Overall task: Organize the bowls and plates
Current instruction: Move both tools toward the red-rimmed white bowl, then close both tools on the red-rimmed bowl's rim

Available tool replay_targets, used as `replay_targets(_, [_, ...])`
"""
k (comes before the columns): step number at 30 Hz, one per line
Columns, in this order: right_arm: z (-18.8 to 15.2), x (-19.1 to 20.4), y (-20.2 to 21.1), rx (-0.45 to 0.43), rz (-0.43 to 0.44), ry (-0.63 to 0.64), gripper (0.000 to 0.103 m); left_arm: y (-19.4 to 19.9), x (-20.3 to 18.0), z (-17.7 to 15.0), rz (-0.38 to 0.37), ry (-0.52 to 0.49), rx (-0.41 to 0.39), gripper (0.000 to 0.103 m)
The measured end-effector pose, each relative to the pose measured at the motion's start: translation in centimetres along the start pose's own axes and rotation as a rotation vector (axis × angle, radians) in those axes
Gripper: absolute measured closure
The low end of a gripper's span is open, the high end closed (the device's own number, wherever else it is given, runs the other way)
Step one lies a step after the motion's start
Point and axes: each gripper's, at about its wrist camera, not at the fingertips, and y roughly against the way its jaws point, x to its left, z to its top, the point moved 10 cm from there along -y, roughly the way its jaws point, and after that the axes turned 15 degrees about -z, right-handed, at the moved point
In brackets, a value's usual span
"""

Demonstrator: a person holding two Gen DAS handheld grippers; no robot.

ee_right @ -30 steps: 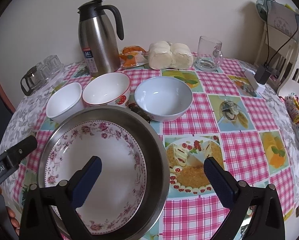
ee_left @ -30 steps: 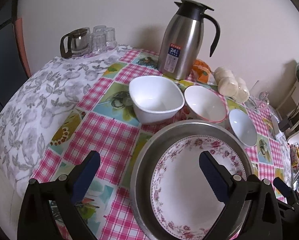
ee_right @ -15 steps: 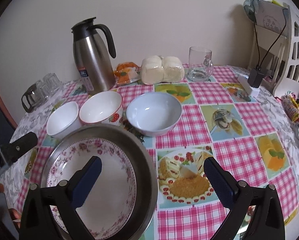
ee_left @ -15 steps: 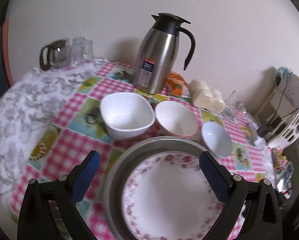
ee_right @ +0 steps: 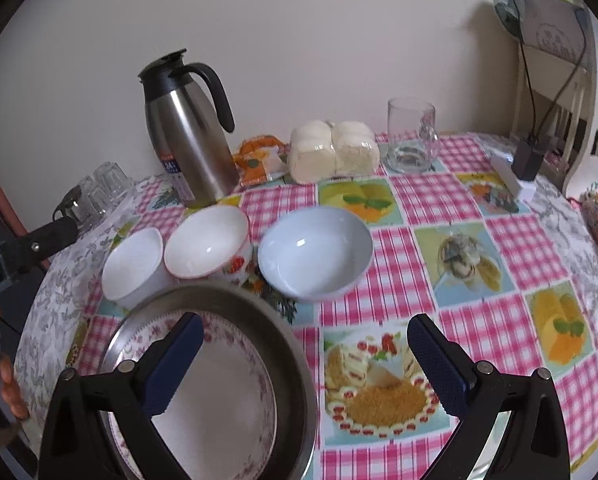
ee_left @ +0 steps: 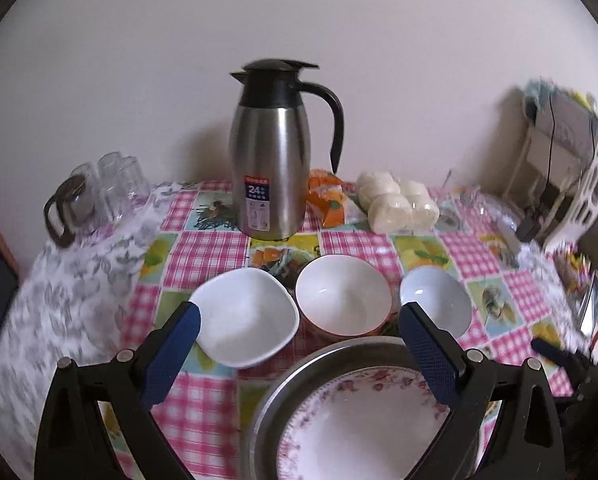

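At the far left of the surface [ee_left: 203,420] a small glass pot [ee_left: 69,206] and some upturned glasses [ee_left: 119,176] stand on the grey-flowered cloth. Next comes a steel jug [ee_left: 273,160], upright near the wall, with an orange packet [ee_left: 327,200] and a bag of white buns [ee_left: 395,206] to its right. In the right wrist view a clear glass mug [ee_right: 411,140] stands right of the buns, and a chair [ee_right: 583,92] with a cable and adapter is at the far right.

In front of the jug three bowls sit in a row on the pink check: a square bowl [ee_left: 247,318], a round bowl [ee_left: 343,294] with a red rim just beside it, and a pale blue bowl [ee_left: 437,300] a little apart to the right. Nearer the cameras lies a metal pan [ee_right: 259,316] with a flowered plate [ee_left: 363,432] inside it.

The left tool [ee_left: 297,350] hovers with its fingers wide apart, holding nothing; the square bowl lies just ahead of its left finger, the plate below its right finger. The right tool [ee_right: 301,362] is likewise spread wide and empty, its left finger over the plate and its right finger over bare cloth; the blue bowl lies ahead between them.
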Motion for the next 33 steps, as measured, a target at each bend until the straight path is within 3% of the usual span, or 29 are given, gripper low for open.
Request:
replay_targets(3, [1.3,0.5,0.0,-0.009,0.034,0.005,0.000,-1.3,0.6,0.5,-0.024,0.005,0.074,0.004])
replay_targets(7, [3.5,1.6,-0.9,0.026,0.089,0.007,0.000,-3.7,2.3,0.5,-0.060,0.086,0.197,0.004])
replay_targets(15, [6.2,4.5,-3.6,0.104,0.133,0.056,0.002,-7.4,4.0,0.6,-0.044,0.115,0.296,0.004])
replay_targets(17, [6.1,5.3,-4.4,0.135,0.160,0.053,0.012,-8.4,4.2,0.6,-0.048,0.130,0.311,0.006])
replay_targets(20, [5.6,6.7,-5.7,0.185,0.189,0.068,0.022,-10.2,4.4,0.5,-0.067,0.147,0.338,0.020])
replay_targets(24, [4.5,8.3,-7.5,0.276,0.222,0.069,0.048,-12.2,5.0,-0.1,-0.057,0.169,0.382,0.030])
replay_targets(28, [3.4,9.2,-8.7,0.334,0.208,0.084,0.062,-13.5,5.4,-0.3,-0.063,0.167,0.404,0.038])
replay_targets(33, [2.5,10.0,-10.0,0.393,0.206,0.086,0.068,-14.8,5.6,-0.6,-0.057,0.142,0.432,0.039])
